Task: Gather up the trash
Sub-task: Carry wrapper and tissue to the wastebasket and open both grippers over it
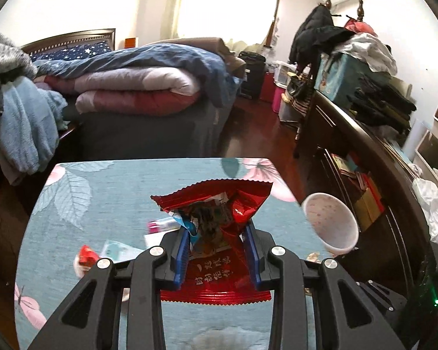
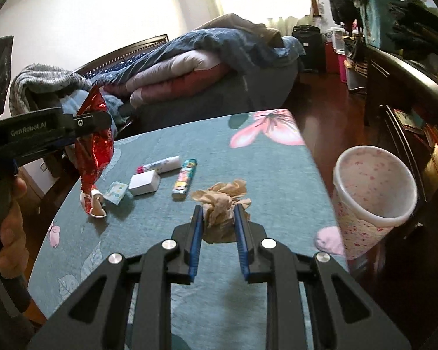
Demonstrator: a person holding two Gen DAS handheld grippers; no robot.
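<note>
My left gripper [image 1: 217,233] is shut on a red foil snack wrapper [image 1: 219,221] and holds it above the teal flowered table [image 1: 108,198]. The wrapper also shows in the right wrist view [image 2: 97,145], hanging from the left gripper [image 2: 81,128] at the table's left edge. My right gripper [image 2: 217,215] is shut on a crumpled tan paper napkin [image 2: 222,201] that lies on the table [image 2: 248,157]. A white bin with pink speckles [image 2: 373,192] stands off the table's right edge, open mouth up; it also shows in the left wrist view [image 1: 331,221].
On the table lie a glue stick [image 2: 160,164], a white box [image 2: 144,183], a colourful lighter [image 2: 185,178], a small teal packet [image 2: 116,192] and a red-and-white wrapper [image 2: 95,204]. A bed [image 1: 125,87] with blankets stands behind, a dark dresser [image 1: 365,151] to the right.
</note>
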